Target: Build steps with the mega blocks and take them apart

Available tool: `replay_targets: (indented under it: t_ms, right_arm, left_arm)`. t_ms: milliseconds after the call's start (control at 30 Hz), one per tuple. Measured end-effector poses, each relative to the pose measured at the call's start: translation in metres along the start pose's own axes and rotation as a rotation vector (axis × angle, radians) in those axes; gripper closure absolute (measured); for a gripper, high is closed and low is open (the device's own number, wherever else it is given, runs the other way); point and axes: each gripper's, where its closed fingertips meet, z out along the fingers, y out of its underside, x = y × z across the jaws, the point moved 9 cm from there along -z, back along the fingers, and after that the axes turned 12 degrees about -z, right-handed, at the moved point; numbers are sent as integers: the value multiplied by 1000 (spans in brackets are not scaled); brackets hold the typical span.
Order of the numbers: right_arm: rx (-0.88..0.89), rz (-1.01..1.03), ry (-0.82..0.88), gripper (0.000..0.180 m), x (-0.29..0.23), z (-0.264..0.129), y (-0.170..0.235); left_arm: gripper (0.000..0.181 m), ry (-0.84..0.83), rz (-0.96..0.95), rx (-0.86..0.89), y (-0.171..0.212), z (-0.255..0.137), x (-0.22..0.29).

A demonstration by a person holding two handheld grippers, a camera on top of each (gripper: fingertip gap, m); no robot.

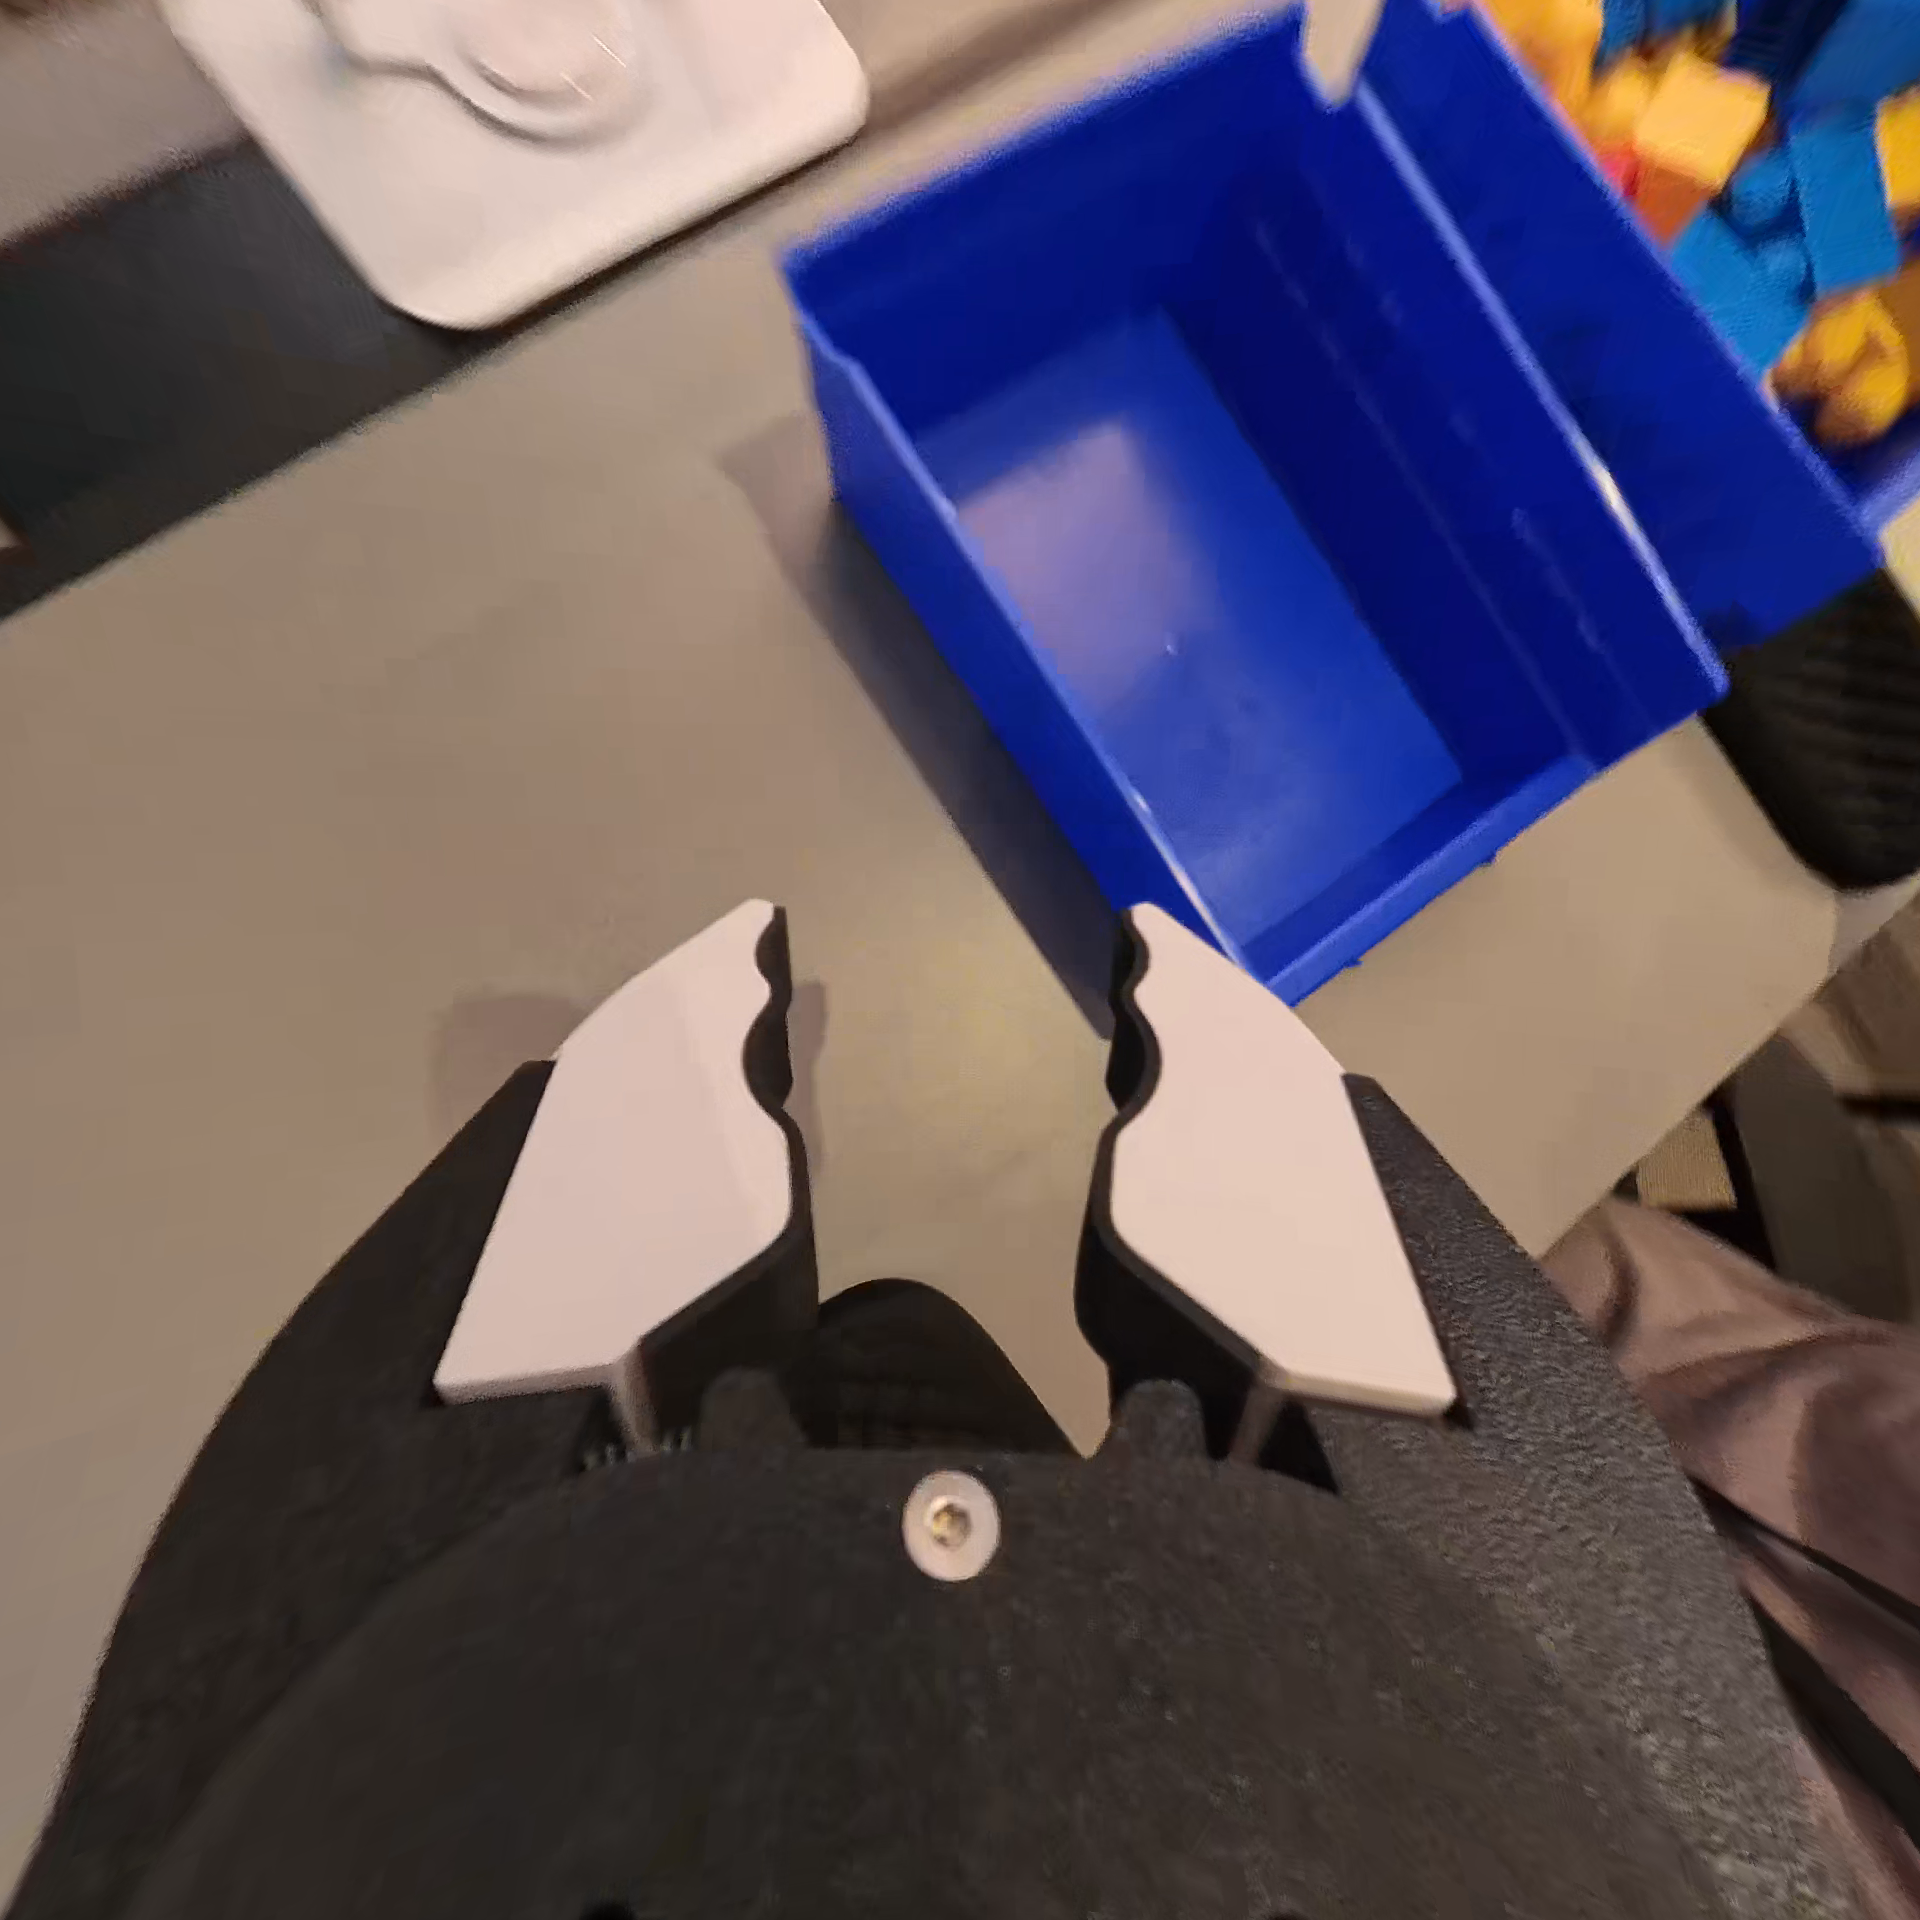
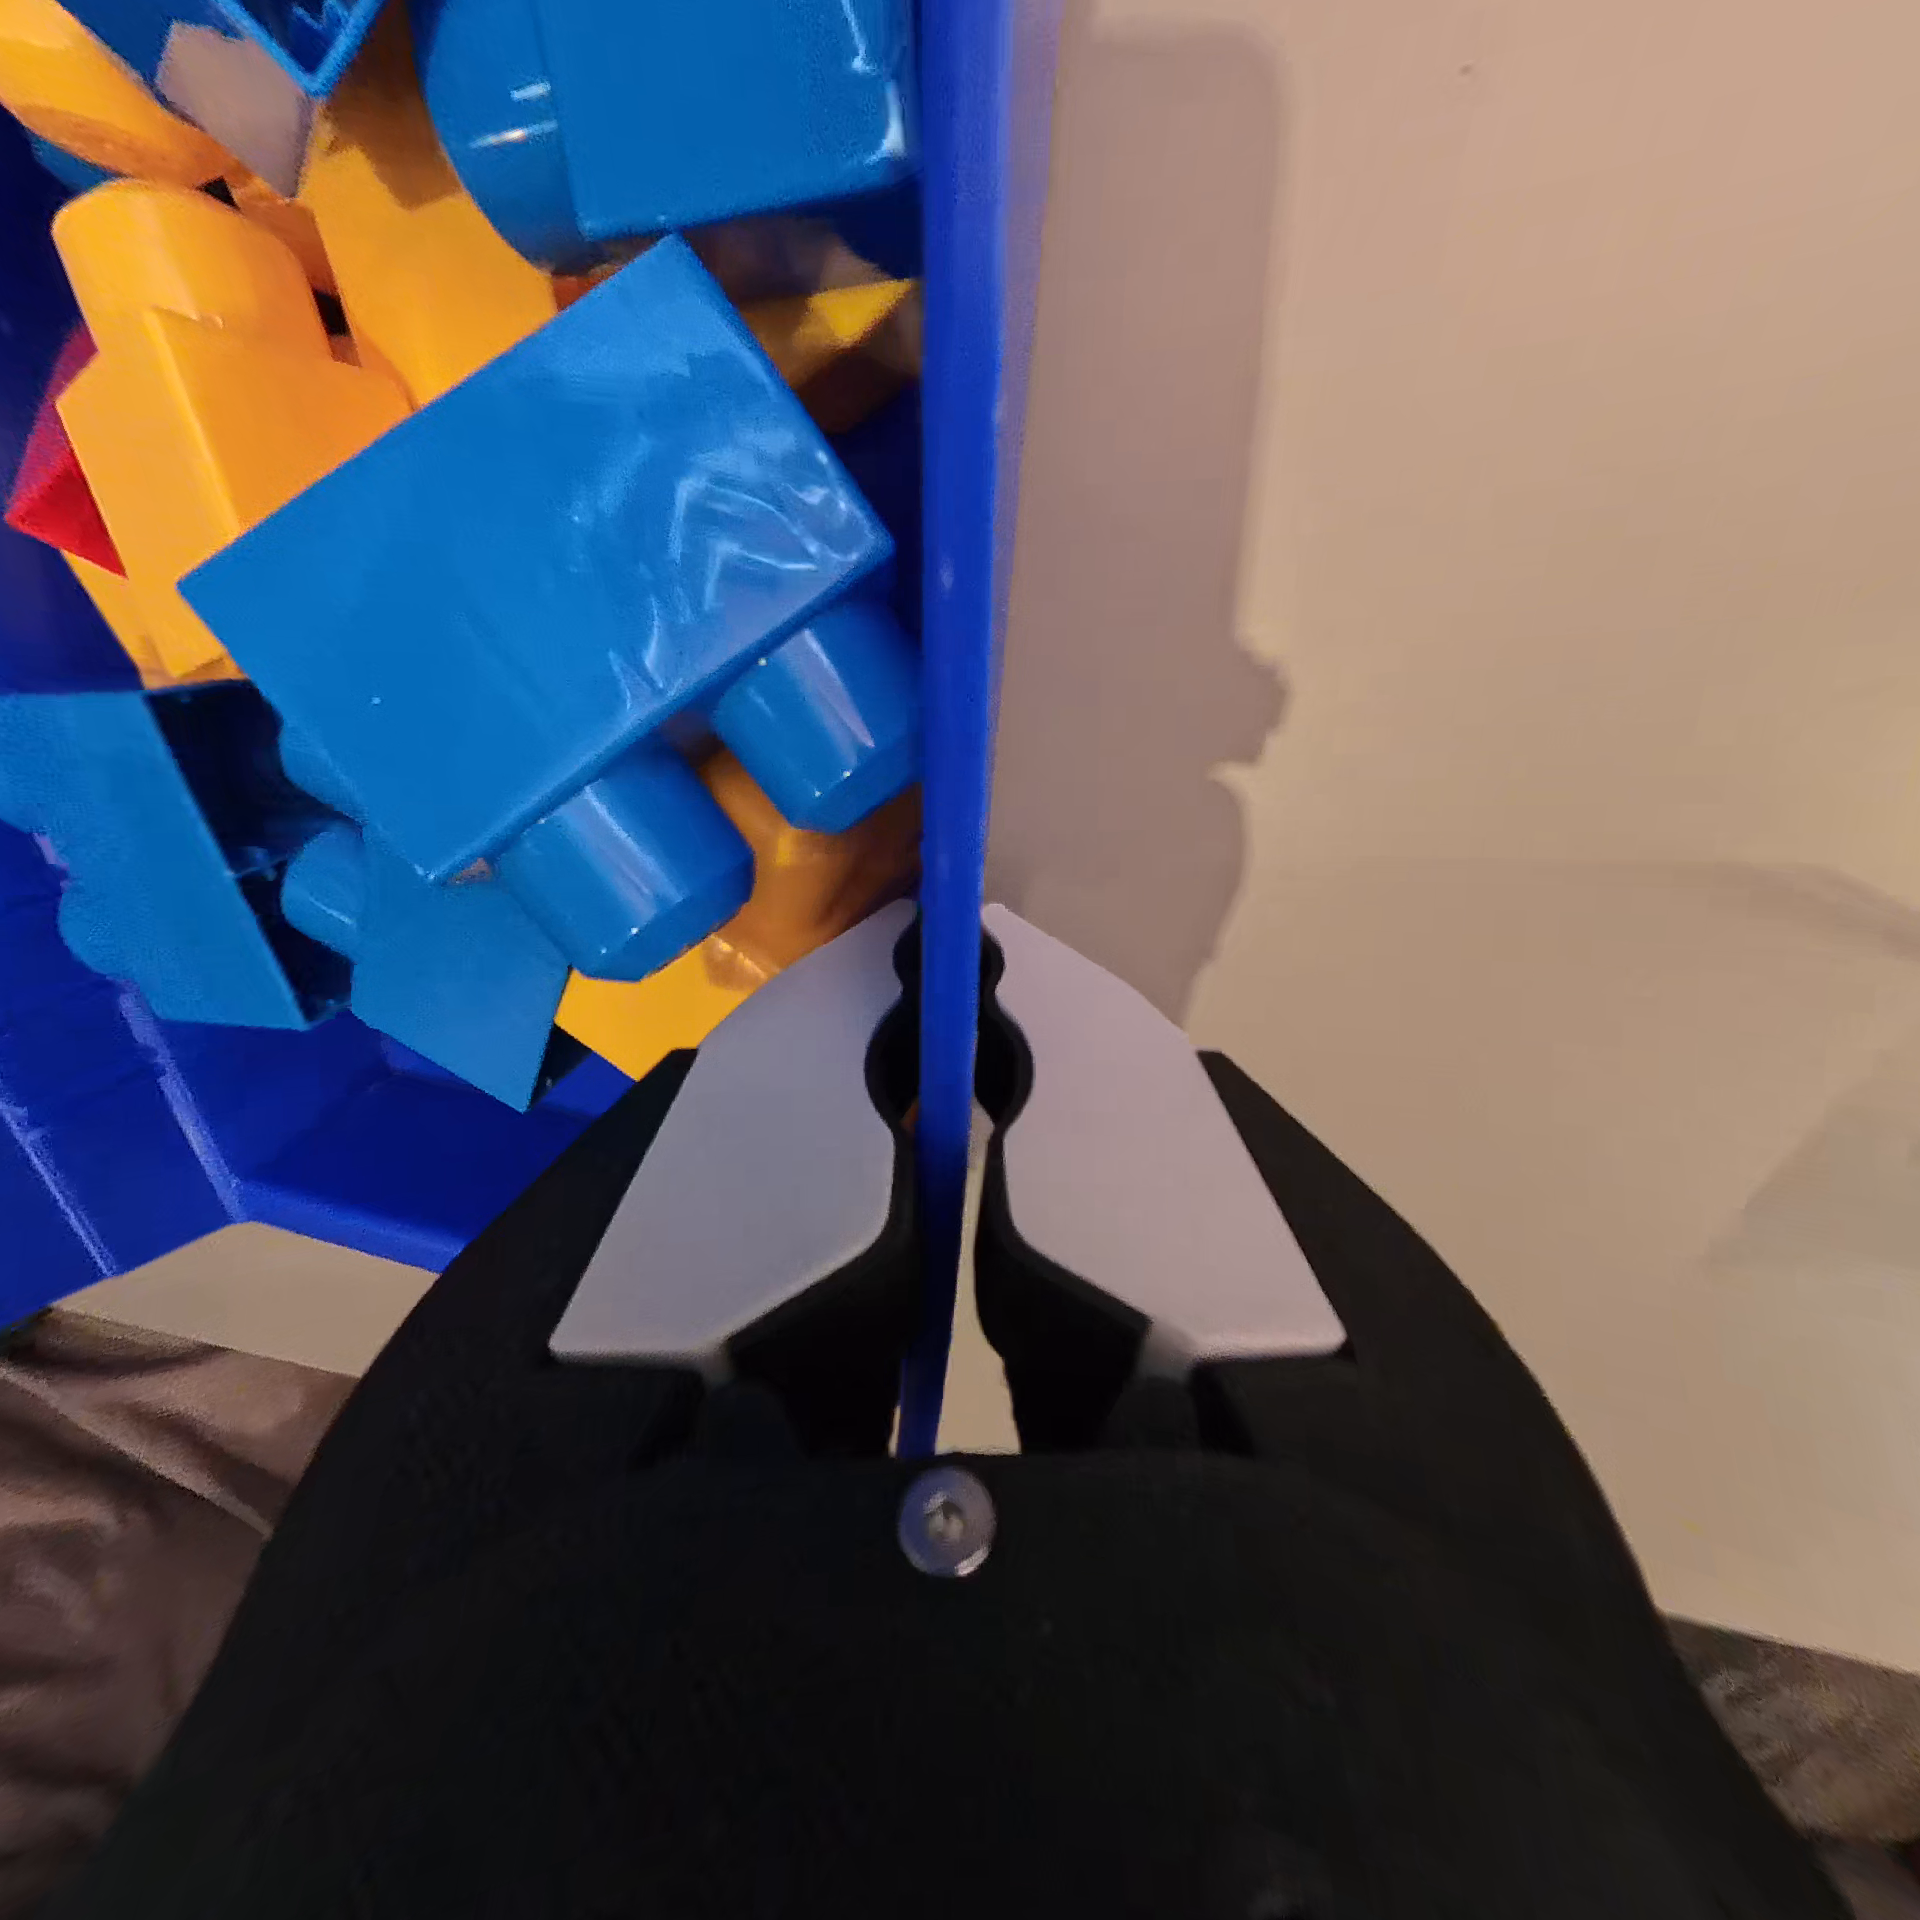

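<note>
Gripping the thin side wall of the deep-blue plastic bin full of blocks (image 2: pixel 951 520), my right gripper (image 2: pixel 948 920) has its two grey-faced fingers pinched onto that wall, one inside the bin, one outside. Right beside the inner finger sits a glossy blue two-stud mega block (image 2: pixel 540 613), lying tilted with its studs against the wall, and under and around it a jumble of yellow-orange blocks (image 2: pixel 208 395), more blue ones and a sliver of a red block (image 2: pixel 57 509).

Over on the left wrist view, my left gripper (image 1: pixel 951 925) hangs above the grey tabletop (image 1: pixel 364 779) with its fingers spread wide and nothing between them. Just ahead and to the right of it stands a second deep-blue plastic bin (image 1: pixel 1039 239), bare inside, touching the table. Beyond that bin, top right, I catch the loaded bin's heap of blue and yellow blocks (image 1: pixel 1766 156) (rather blurred). Top left lies a white rounded plate-like object (image 1: pixel 665 156), too smeared to identify.
</note>
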Motion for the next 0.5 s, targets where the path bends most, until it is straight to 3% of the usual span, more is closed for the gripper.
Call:
replay_targets:
  t_ms: [100,267,500]
  right_arm:
    - [5,9,11,173,-3,-21,1]
    - [29,-4,43,173,-20,-68,-7]
    - [23,-163,88,174,-104,-134,-65]
  left_arm:
    - [124,-22,-78,133,10,-38,-23]
    - [124,0,-93,217,24,-68,-37]
    - [122,-3,-92,268,33,-85,-41]
